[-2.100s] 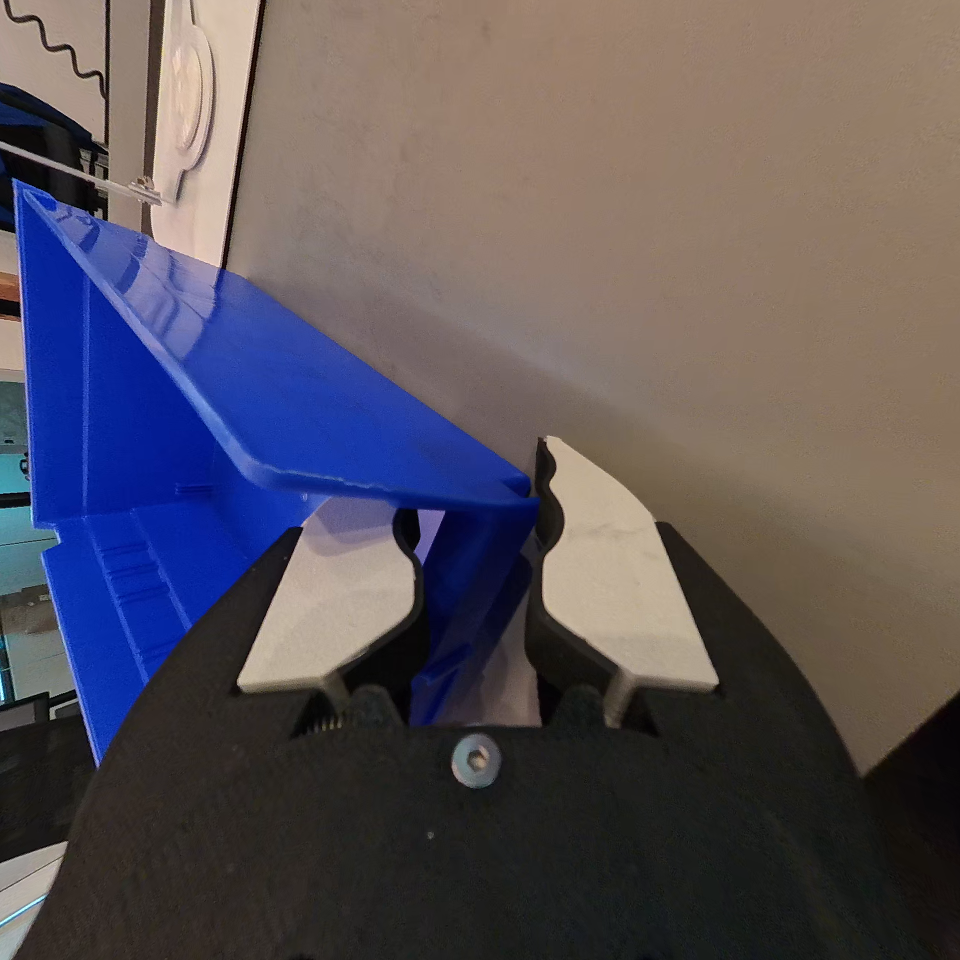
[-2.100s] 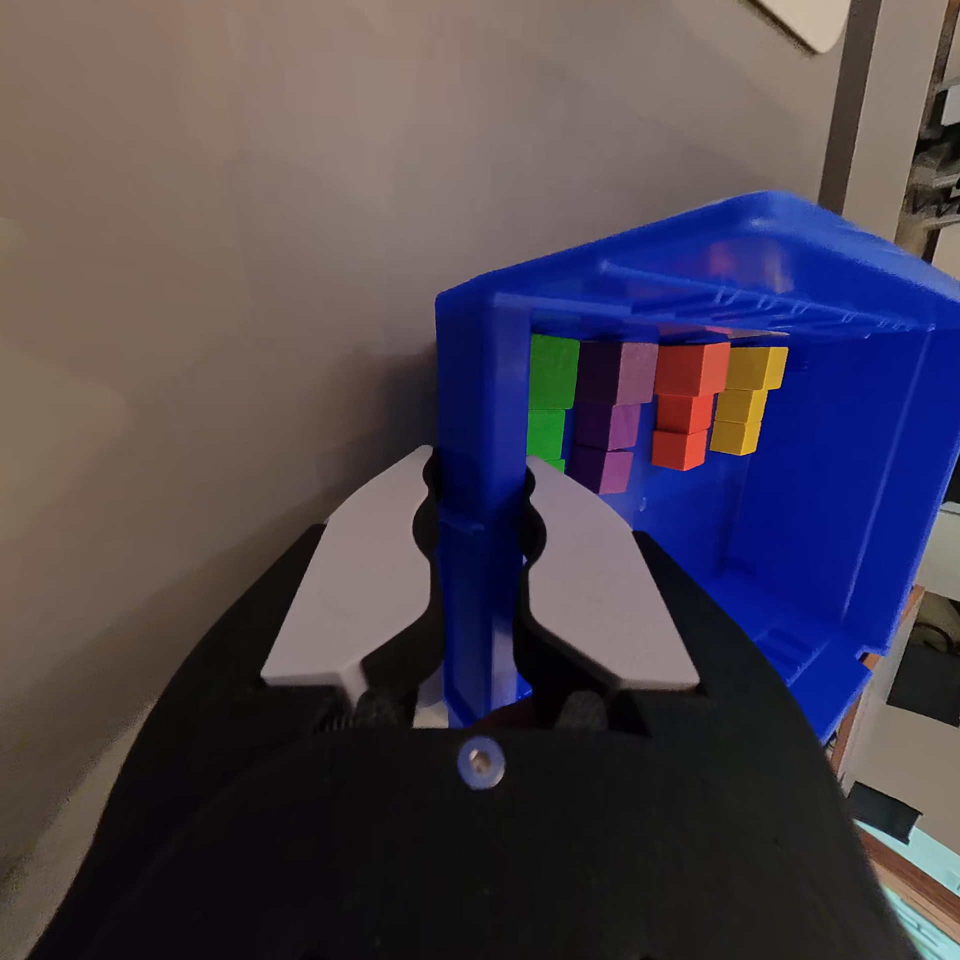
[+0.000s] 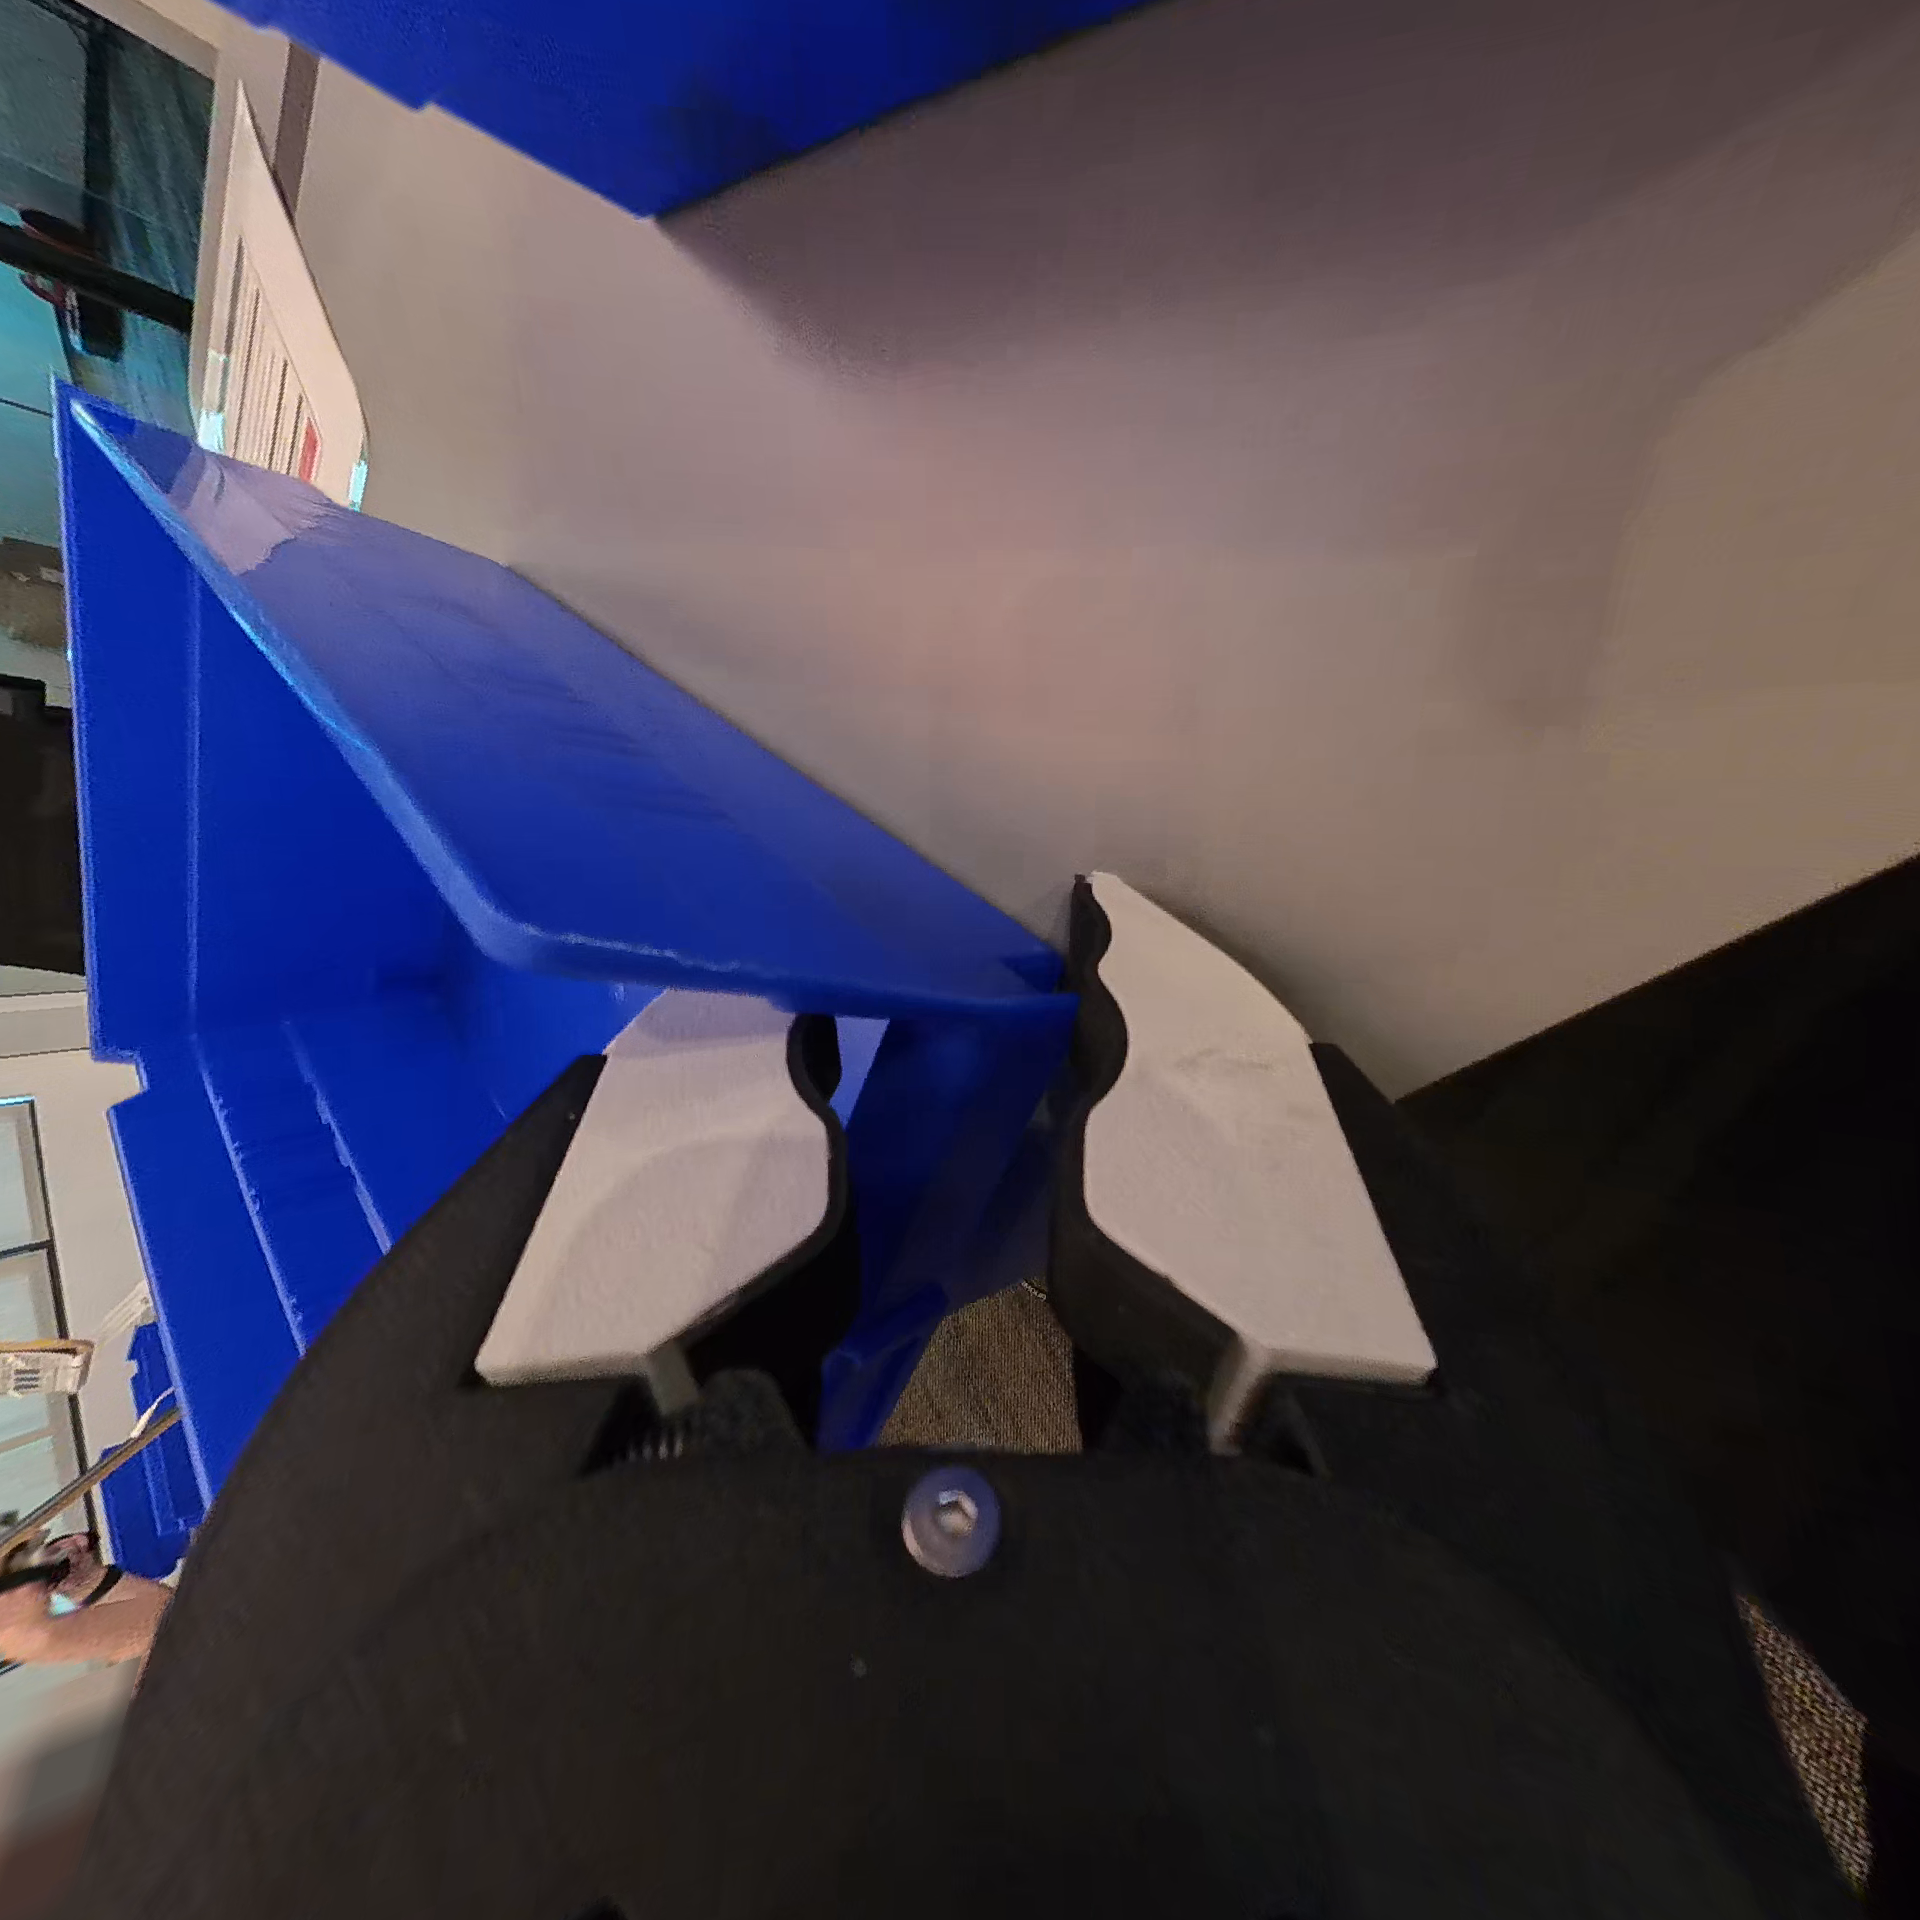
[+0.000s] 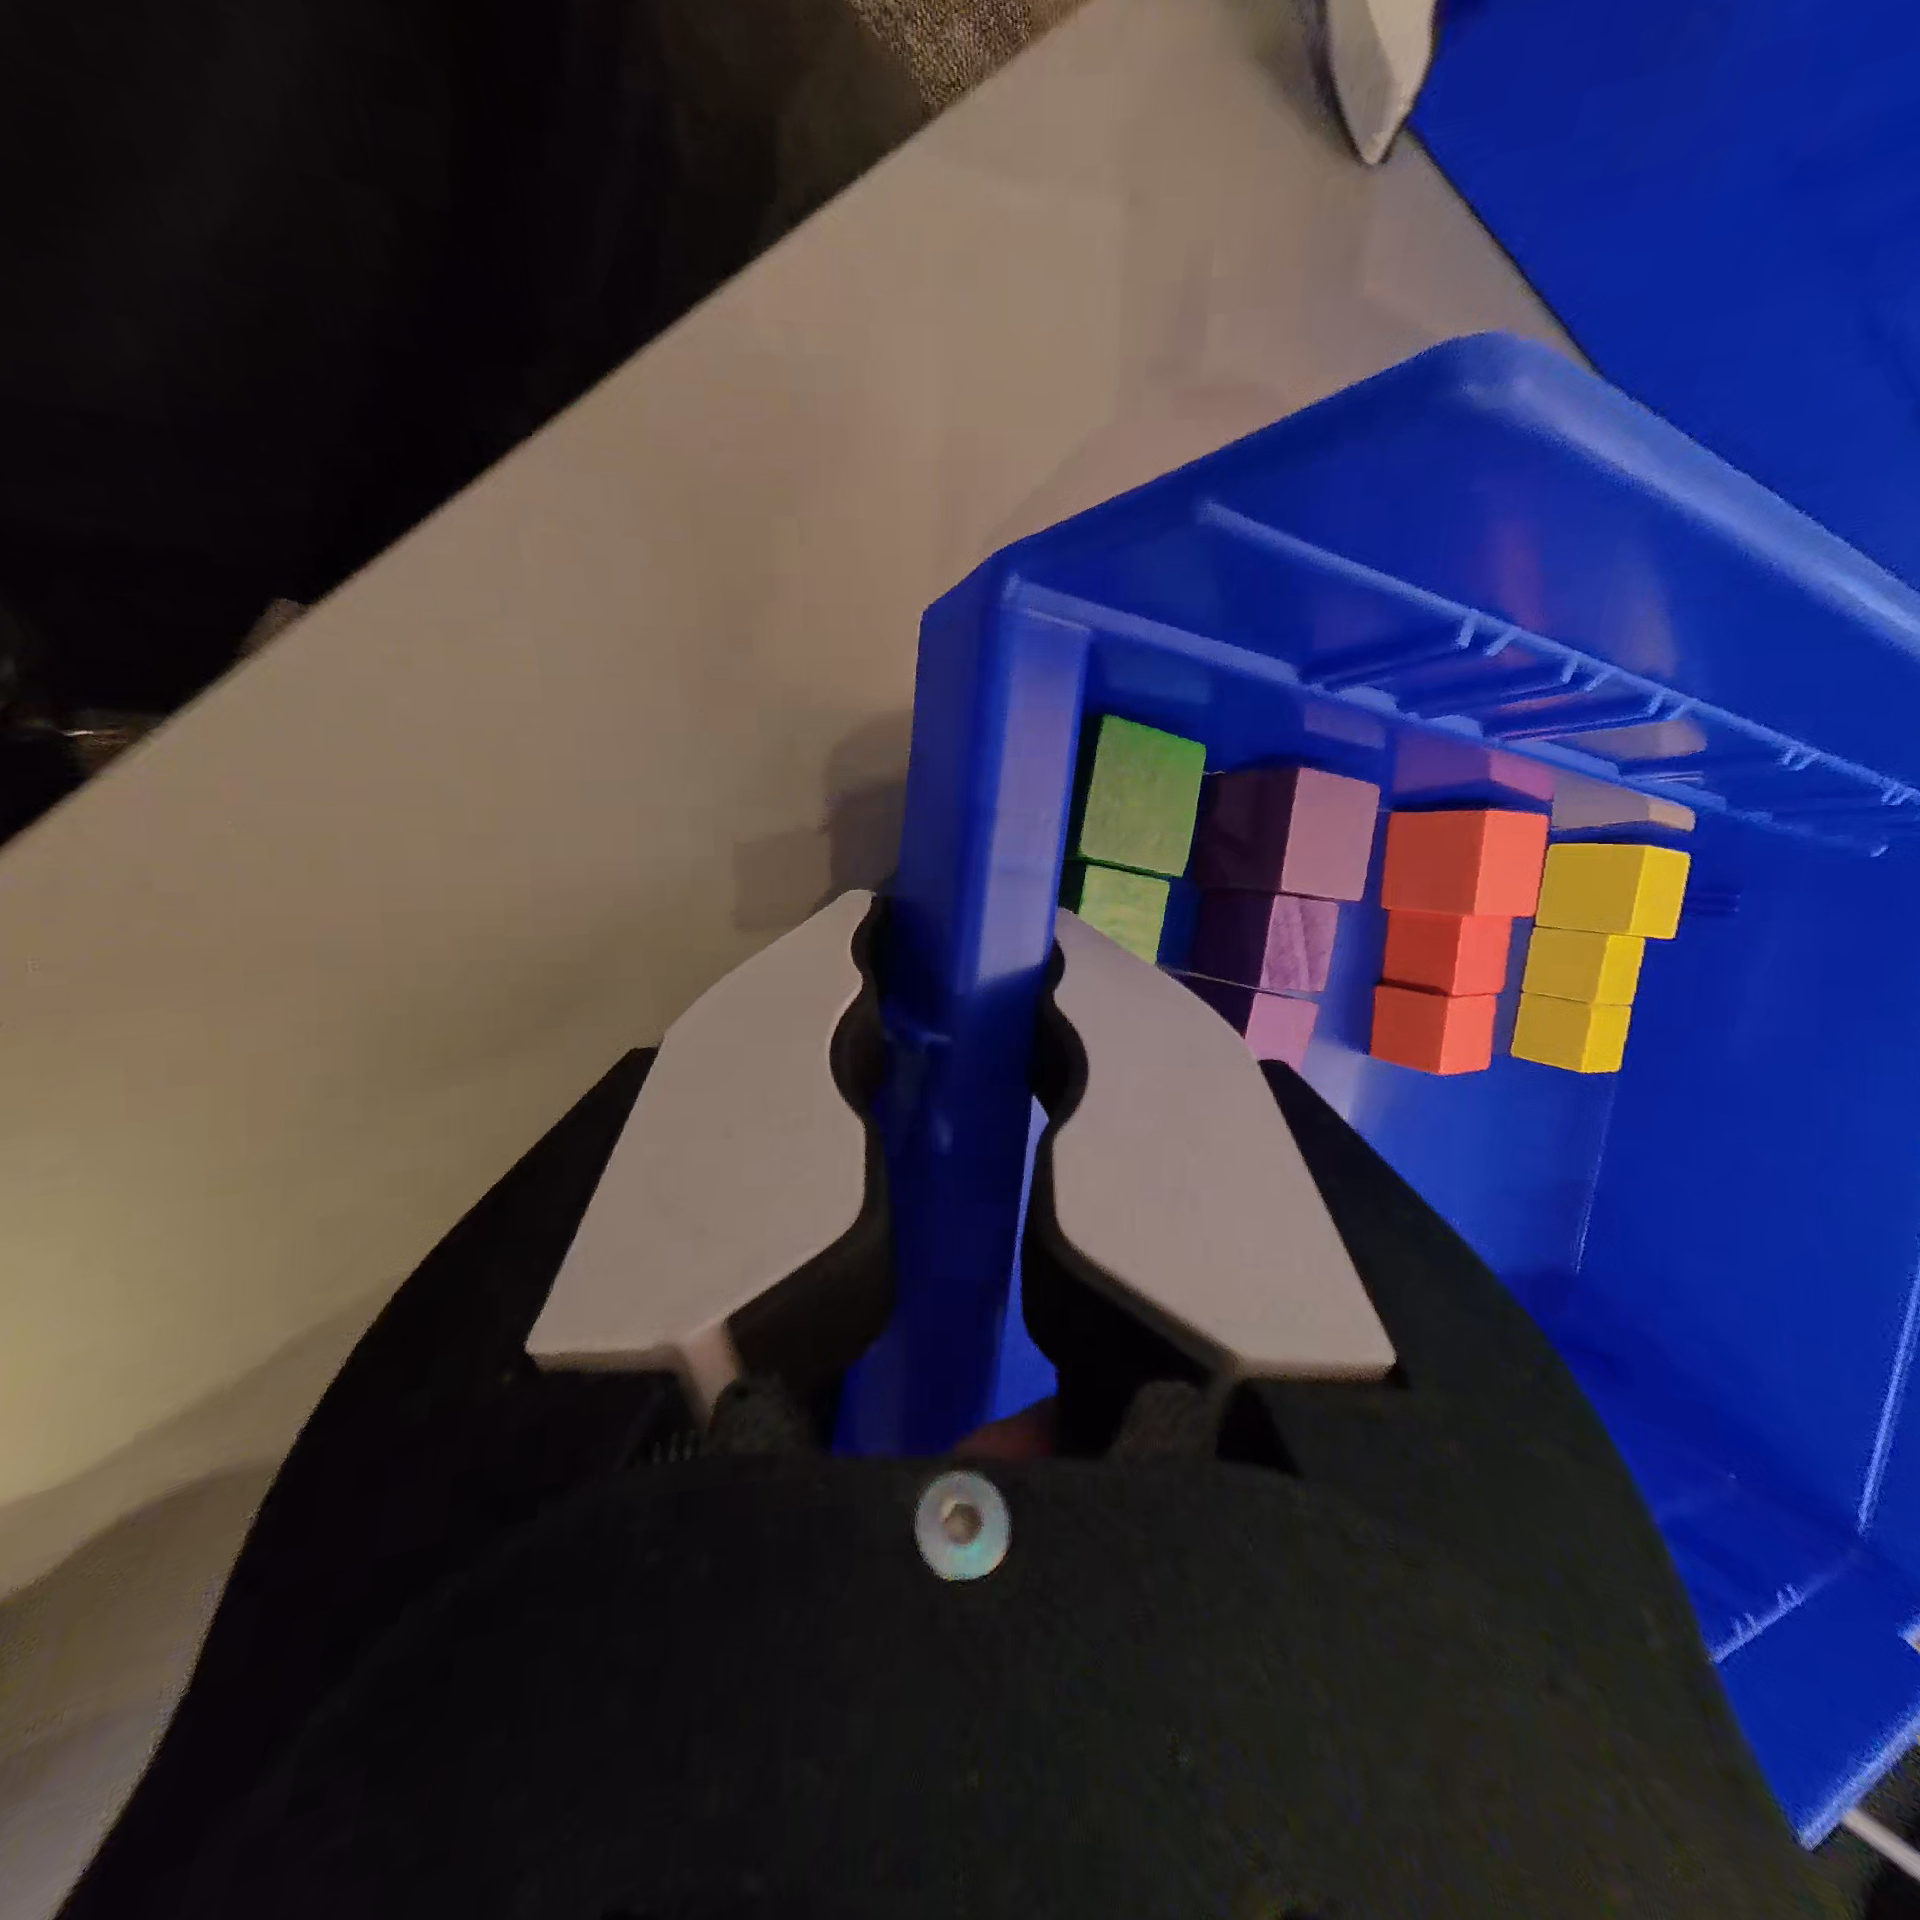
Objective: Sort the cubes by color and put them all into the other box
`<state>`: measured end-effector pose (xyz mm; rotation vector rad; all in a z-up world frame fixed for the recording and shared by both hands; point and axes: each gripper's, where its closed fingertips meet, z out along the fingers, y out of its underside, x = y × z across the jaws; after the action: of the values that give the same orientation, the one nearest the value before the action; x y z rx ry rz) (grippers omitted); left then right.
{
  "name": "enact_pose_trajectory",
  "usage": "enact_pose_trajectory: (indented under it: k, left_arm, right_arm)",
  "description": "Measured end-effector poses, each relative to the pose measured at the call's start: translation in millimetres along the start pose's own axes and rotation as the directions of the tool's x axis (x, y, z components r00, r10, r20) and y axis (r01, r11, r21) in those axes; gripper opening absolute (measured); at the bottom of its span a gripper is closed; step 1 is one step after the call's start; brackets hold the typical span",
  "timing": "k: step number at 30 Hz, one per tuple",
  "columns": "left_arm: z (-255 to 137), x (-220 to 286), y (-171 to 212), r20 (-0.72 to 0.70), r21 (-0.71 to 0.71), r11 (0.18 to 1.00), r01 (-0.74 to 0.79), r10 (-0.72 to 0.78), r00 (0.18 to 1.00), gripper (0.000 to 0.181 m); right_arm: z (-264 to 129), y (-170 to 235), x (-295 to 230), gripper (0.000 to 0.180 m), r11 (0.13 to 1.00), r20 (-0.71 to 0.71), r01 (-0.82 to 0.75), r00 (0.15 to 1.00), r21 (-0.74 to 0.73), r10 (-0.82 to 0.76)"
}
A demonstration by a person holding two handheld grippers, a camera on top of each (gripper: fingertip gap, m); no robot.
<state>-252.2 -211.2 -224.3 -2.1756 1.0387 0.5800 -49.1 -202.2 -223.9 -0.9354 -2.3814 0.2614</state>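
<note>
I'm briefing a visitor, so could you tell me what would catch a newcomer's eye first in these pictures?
The neat columns of green cubes, purple cubes, red cubes and yellow cubes stand out, packed at the far end of the blue box. The right gripper clamps its rim; the left gripper grips a blue wall too.

Blue box (image 4: 1714, 1195) holding sorted cube columns: green (image 4: 1138, 810), purple (image 4: 1288, 873), red (image 4: 1455, 914), yellow (image 4: 1600, 935); second blue box (image 4: 1714, 208) beyond
</note>
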Motion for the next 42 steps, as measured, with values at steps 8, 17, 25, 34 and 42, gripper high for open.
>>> enact_pose_trajectory:
  k: [8,17,25,34,42]
  left_arm:
    - [1,-7,11,0.009,-0.007,1.0,0.01,-0.01,1.0,0.042]
    - [0,-12,20,0.014,-0.007,1.0,0.013,-0.013,1.0,0.042]
    - [0,-13,23,0.02,0.005,1.0,0.005,-0.005,1.0,0.042]
    - [0,-13,23,0.025,0.015,1.0,-0.002,0.002,1.0,0.042]
    - [-1,-14,23,0.028,0.02,1.0,-0.006,0.005,1.0,0.042]
  right_arm:
    - [35,8,73,0.025,0.999,-0.016,-0.037,0.999,-0.017,0.037]
    - [71,26,156,0.025,0.988,-0.065,-0.137,0.989,-0.064,0.133]
    - [98,42,221,0.025,0.96,-0.123,-0.256,0.962,-0.113,0.242]
    - [123,58,279,0.025,0.916,-0.185,-0.372,0.921,-0.153,0.343]
    - [141,72,326,0.025,0.858,-0.256,-0.479,0.867,-0.184,0.429]
